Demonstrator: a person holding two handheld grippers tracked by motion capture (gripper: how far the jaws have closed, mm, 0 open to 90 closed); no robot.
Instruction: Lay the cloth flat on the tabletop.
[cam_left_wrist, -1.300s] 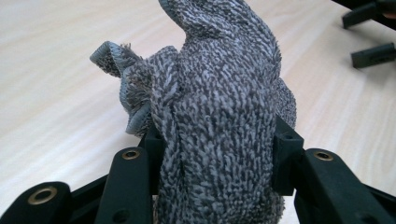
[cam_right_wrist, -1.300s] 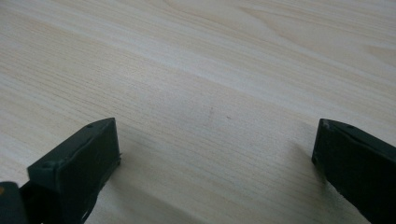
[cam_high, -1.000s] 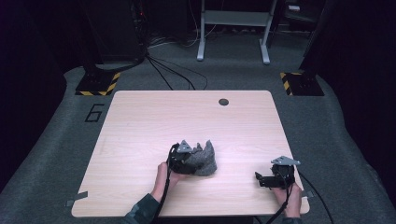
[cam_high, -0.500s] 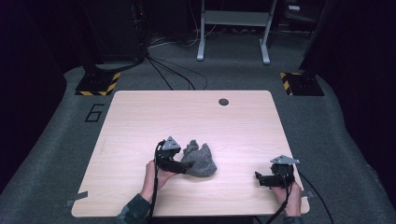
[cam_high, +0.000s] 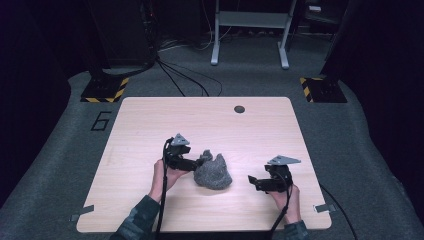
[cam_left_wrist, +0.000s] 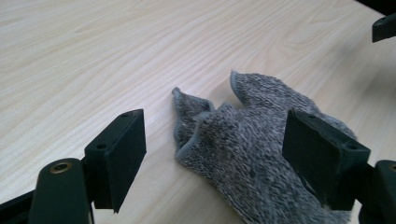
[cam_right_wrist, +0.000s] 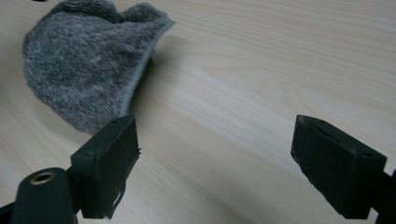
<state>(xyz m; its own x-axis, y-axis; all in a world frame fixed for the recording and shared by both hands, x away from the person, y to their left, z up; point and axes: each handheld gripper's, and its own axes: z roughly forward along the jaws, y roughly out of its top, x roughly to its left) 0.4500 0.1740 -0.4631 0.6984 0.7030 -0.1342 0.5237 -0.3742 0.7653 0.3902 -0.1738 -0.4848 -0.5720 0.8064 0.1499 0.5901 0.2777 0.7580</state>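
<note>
A crumpled grey knitted cloth (cam_high: 213, 171) lies on the wooden table (cam_high: 210, 125), near its front middle. My left gripper (cam_high: 196, 162) sits just left of the cloth, its jaws open at the cloth's left edge. In the left gripper view the cloth (cam_left_wrist: 252, 144) lies between and beyond the open jaws, with two upturned corners. My right gripper (cam_high: 252, 181) rests on the table to the right of the cloth, open and apart from it. The right gripper view has the cloth (cam_right_wrist: 86, 65) at upper left, beyond the wide-open jaws.
A small dark round grommet (cam_high: 239, 109) sits near the table's far edge. Bare wood surrounds the cloth on all sides. Beyond the table are a grey floor, cables (cam_high: 182, 80) and a metal stand (cam_high: 250, 30).
My left gripper let go of the cloth and drew back to the left, now open. The cloth settled into a lower heap. The right gripper stayed put.
</note>
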